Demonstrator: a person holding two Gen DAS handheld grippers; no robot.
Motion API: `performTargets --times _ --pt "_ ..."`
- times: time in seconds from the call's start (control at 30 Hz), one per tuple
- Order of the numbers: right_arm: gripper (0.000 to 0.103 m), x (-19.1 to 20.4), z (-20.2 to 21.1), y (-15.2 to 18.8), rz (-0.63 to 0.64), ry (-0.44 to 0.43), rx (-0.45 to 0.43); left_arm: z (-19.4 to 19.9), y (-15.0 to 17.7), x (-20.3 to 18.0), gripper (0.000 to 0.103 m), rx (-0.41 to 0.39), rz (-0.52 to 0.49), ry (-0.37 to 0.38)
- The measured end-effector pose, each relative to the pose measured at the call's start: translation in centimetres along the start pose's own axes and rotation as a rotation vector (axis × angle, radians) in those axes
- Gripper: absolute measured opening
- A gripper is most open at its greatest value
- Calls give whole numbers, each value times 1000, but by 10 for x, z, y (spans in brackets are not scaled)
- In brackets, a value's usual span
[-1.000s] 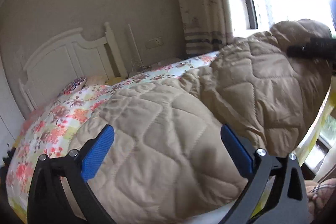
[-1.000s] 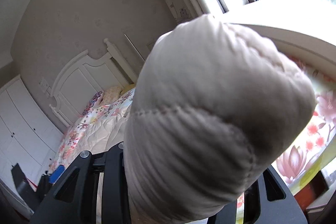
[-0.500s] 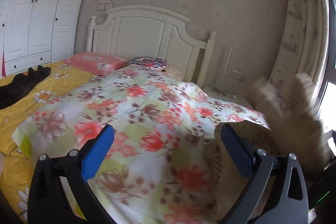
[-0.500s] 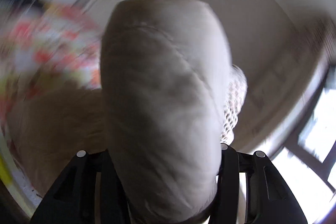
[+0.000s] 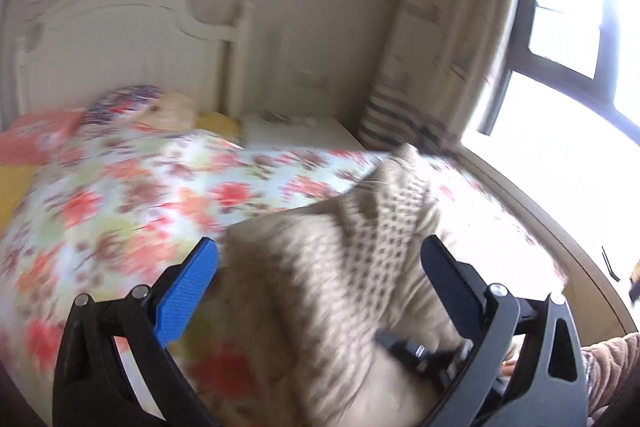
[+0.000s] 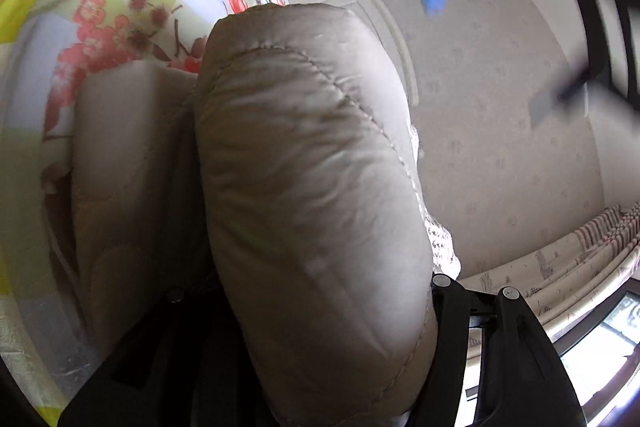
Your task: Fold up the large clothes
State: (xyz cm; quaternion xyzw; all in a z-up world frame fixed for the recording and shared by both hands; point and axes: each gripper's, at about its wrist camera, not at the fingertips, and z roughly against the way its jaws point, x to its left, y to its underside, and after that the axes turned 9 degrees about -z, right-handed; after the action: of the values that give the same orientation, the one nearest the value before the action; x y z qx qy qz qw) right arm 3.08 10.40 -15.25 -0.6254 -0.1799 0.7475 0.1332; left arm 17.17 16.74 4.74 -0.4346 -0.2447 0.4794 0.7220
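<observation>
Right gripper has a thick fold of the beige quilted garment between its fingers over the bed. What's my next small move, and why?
Probably finish letting go and draw the right gripper back. Its jaws have just been opening, yet the beige quilted garment still bulges between them, over the floral bedspread. The left gripper stands open, empty.

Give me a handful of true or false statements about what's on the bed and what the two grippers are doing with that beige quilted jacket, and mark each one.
1. The left gripper stands open, with nothing pressed between its blue pads. True.
2. A thick fold of the beige quilted jacket sits between the fingers of the right gripper. True; its jaws have just been opening.
3. The bed cover is plain white. False: it is a floral print in red and orange.
4. The headboard is dark wood. False: it is white.
5. A curtain hangs beside the window. True.
</observation>
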Motion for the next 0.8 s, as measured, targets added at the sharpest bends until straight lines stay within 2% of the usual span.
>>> performTargets --times 0.03,0.1,0.13,0.2,0.27,0.33,0.4,0.43,0.47,0.5,0.53,0.6,0.63,0.7,0.73,0.8 --pt "58 -1 3 3 -5 -4 -12 -20 -8 -3 101 40 -8 16" --pt "58 -2 7 9 -13 -12 -28 -60 -11 0 101 127 8 -13" --pt "58 -3 8 12 -16 -15 -32 -79 -6 3 101 180 30 -31" --pt "59 -4 11 14 -20 -31 -37 -128 18 8 101 337 33 -76" --pt "59 -1 20 13 24 -45 -22 -143 38 15 101 319 58 -41" --pt "60 -6 28 17 57 -72 -11 -135 44 23 101 285 95 -23" --pt "72 -23 45 26 32 -149 -20 -130 46 18 101 271 48 -70" --pt "86 -38 54 35 -14 -197 -30 -128 48 14 101 259 11 -109" --pt "96 -56 65 43 -82 -311 -35 -126 49 11 101 248 -4 -138" --pt "95 -76 75 51 -169 -425 -34 -124 48 9 101 239 -9 -160" --pt "94 -97 81 59 -267 -499 -41 -123 46 7 101 231 -15 -176" --pt "93 -139 86 73 -444 -562 -65 -121 48 3 101 210 -31 -212" --pt "90 -162 84 81 -526 -562 -79 -121 45 4 101 204 -32 -220" --pt "86 -201 69 93 -658 -498 -83 -120 46 4 101 195 -30 -230" --pt "86 -214 60 89 -702 -460 -74 -118 46 2 101 192 -30 -232" --pt "79 -241 28 83 -772 -404 -45 -118 46 2 101 187 -32 -238"
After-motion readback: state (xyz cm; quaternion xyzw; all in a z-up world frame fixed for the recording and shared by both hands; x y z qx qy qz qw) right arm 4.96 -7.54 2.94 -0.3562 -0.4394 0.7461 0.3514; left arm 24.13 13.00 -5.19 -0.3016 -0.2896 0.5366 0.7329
